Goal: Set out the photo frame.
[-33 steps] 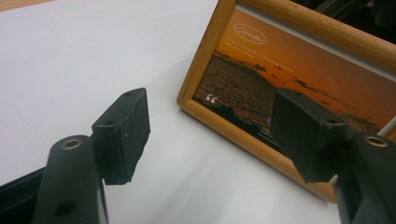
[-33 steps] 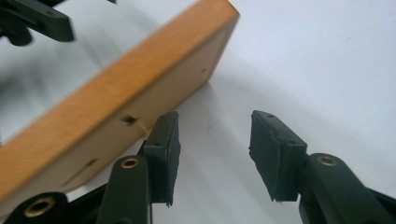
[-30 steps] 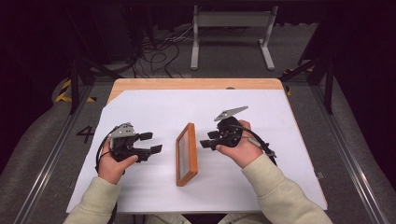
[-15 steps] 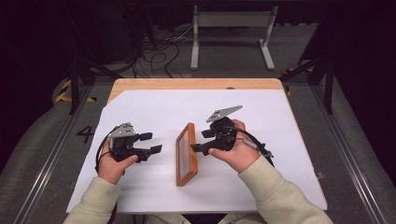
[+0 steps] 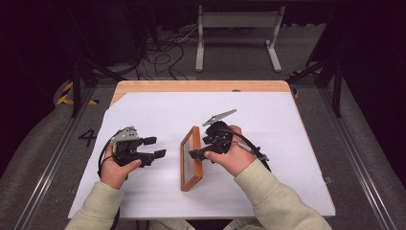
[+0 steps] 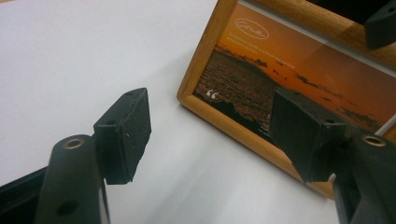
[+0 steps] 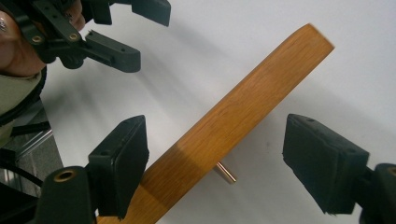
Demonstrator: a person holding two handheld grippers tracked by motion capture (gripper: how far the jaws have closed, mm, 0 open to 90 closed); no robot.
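Note:
A wooden picture frame [image 5: 191,159] stands on edge in the middle of the white sheet; its glass shows an orange sunset print [image 6: 289,79]. My right gripper [image 5: 200,146] is at the frame's right side. Its jaws have just been opening and stand open astride the frame's wooden top edge [image 7: 243,107], with neither pad touching it. A small metal pin [image 7: 226,173] sticks out under that edge. My left gripper [image 5: 155,147] hovers left of the frame, open and with nothing between its pads [image 6: 126,130], pointing at the print.
The white sheet [image 5: 143,110] covers most of a wooden table whose far edge [image 5: 201,86] is bare. Beyond it on the floor are a metal stand [image 5: 237,28] and cables [image 5: 158,48]. A floor marking "4" [image 5: 88,138] lies left of the table.
My right gripper has moved left up to the frame and its jaws have spread wider. The left gripper and the frame have stayed put.

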